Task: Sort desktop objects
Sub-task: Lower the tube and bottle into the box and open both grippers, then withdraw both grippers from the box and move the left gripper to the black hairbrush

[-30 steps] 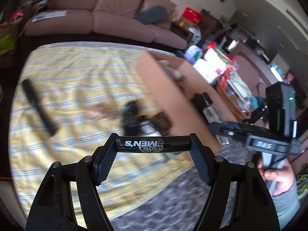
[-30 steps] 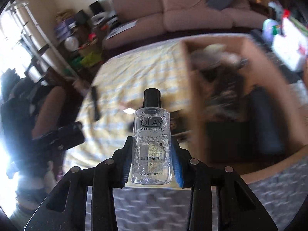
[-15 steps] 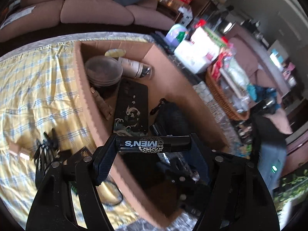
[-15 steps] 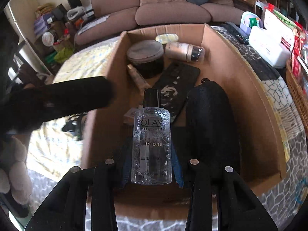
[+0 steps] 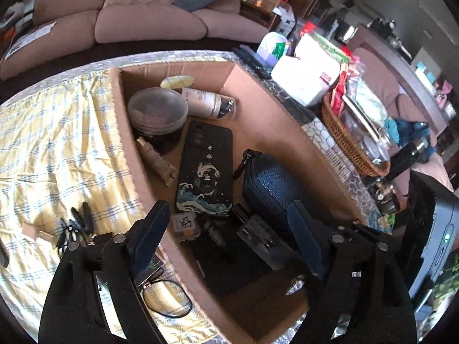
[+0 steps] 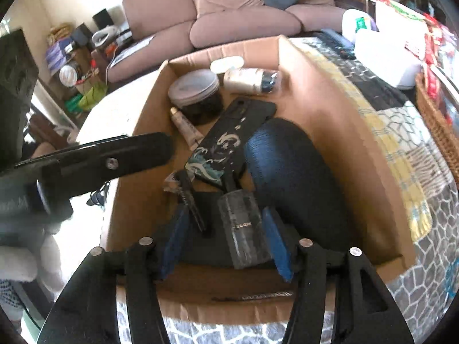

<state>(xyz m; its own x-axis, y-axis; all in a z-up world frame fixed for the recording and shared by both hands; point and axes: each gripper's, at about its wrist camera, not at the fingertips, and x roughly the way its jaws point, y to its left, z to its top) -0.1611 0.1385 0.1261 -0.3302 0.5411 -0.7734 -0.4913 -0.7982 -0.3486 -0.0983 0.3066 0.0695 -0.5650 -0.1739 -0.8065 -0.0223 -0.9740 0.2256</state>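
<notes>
Lying in the cardboard box (image 6: 330, 120), the clear bottle (image 6: 243, 229) sits between the right gripper's (image 6: 226, 239) opening jaws.

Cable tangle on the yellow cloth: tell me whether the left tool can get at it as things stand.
Probably yes. The cable tangle lies in the open on the cloth, outside the box wall, just beside the left tool, whose jaws are opening and empty. Nothing covers it.
</notes>
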